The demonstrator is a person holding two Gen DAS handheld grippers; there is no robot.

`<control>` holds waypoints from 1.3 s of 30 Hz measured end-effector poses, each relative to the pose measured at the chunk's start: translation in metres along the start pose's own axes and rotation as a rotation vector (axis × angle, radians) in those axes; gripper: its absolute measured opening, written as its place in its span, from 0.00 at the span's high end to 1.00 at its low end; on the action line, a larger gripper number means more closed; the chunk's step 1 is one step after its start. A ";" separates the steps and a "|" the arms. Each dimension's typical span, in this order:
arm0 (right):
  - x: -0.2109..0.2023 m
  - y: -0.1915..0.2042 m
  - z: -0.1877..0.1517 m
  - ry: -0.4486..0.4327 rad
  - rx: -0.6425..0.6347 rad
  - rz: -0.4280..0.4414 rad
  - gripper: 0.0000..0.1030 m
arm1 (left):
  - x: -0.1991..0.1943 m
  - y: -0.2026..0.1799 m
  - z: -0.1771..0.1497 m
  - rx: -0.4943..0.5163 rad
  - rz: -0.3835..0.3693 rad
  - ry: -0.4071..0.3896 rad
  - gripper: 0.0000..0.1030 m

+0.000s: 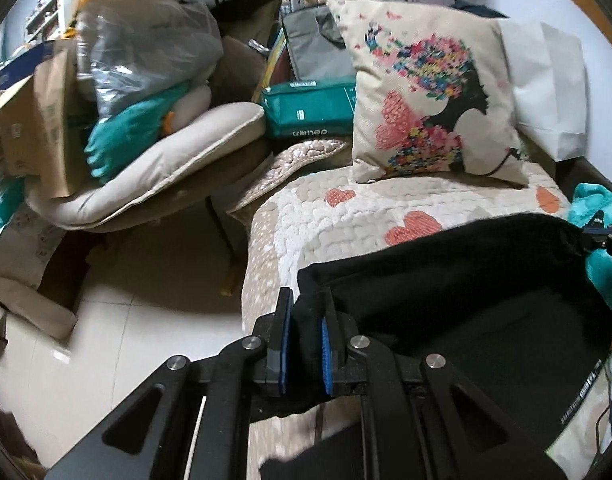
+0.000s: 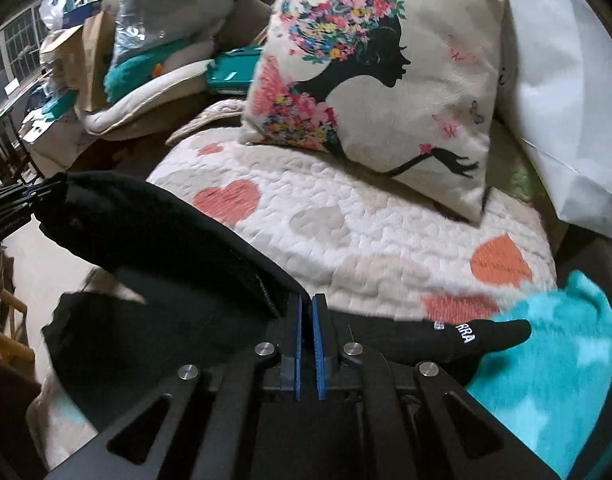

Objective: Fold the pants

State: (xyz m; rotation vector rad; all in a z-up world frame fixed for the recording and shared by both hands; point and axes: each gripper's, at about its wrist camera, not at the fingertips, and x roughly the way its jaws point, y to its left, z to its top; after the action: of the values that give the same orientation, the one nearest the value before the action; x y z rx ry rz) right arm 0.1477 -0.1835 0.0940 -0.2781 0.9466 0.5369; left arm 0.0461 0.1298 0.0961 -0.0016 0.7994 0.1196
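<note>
Black pants (image 1: 458,280) hang stretched between my two grippers above a quilted sofa cover (image 1: 346,216). My left gripper (image 1: 308,304) is shut on one corner of the pants' upper edge. My right gripper (image 2: 307,308) is shut on the other corner of the pants (image 2: 154,232), next to a zipper. Each gripper shows at the edge of the other's view: the right one (image 1: 602,236) at far right, the left one (image 2: 22,200) at far left. The lower part of the pants sags below the held edge. A black piece with white lettering (image 2: 466,336) lies right of the right gripper.
A printed cushion (image 2: 370,80) leans at the back of the sofa, with a white bag (image 2: 566,120) beside it. A turquoise fleece cloth (image 2: 554,364) lies at the right. A chair (image 1: 146,168) piled with bags and boxes stands left, over pale floor tiles (image 1: 126,340).
</note>
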 end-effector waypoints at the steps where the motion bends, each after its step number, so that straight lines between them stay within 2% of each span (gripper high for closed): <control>1: -0.007 0.004 -0.008 0.000 0.002 0.002 0.95 | -0.007 0.000 -0.007 -0.004 0.003 -0.003 0.88; 6: -0.023 0.020 -0.051 0.022 0.011 0.007 0.95 | -0.027 -0.009 -0.051 0.002 0.026 0.025 0.88; 12: -0.019 0.039 -0.101 0.084 0.015 -0.007 0.95 | -0.042 -0.027 -0.097 0.071 0.077 0.055 0.88; 21: -0.014 0.060 -0.153 0.172 -0.015 -0.017 0.95 | -0.053 -0.041 -0.156 0.202 0.106 0.111 0.87; 25: -0.011 0.065 -0.169 0.202 -0.020 -0.019 0.94 | -0.058 -0.048 -0.179 0.273 0.121 0.127 0.84; 29: -0.013 0.066 -0.176 0.229 -0.008 -0.007 0.90 | -0.074 -0.046 -0.189 0.288 0.129 0.142 0.83; 30: -0.014 0.067 -0.177 0.234 -0.006 -0.010 0.89 | -0.077 -0.044 -0.190 0.284 0.125 0.145 0.80; 31: -0.014 0.067 -0.179 0.239 -0.006 -0.009 0.88 | -0.081 -0.041 -0.190 0.275 0.121 0.147 0.73; 32: -0.015 0.068 -0.180 0.248 -0.008 -0.009 0.88 | -0.087 -0.035 -0.189 0.259 0.114 0.153 0.67; 33: -0.015 0.069 -0.183 0.263 -0.008 -0.006 0.88 | -0.092 -0.032 -0.188 0.247 0.111 0.155 0.66; 37: -0.017 0.072 -0.189 0.301 -0.014 -0.009 0.84 | -0.122 -0.011 -0.176 0.184 0.108 0.119 0.64; 39: -0.024 0.076 -0.188 0.293 -0.019 -0.001 0.81 | -0.133 0.006 -0.165 0.103 0.106 0.103 0.58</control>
State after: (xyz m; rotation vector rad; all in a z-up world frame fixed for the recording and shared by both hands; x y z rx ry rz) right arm -0.0360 -0.2123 0.0083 -0.3816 1.2252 0.5129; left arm -0.1640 0.1142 0.0765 0.1327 0.9075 0.1799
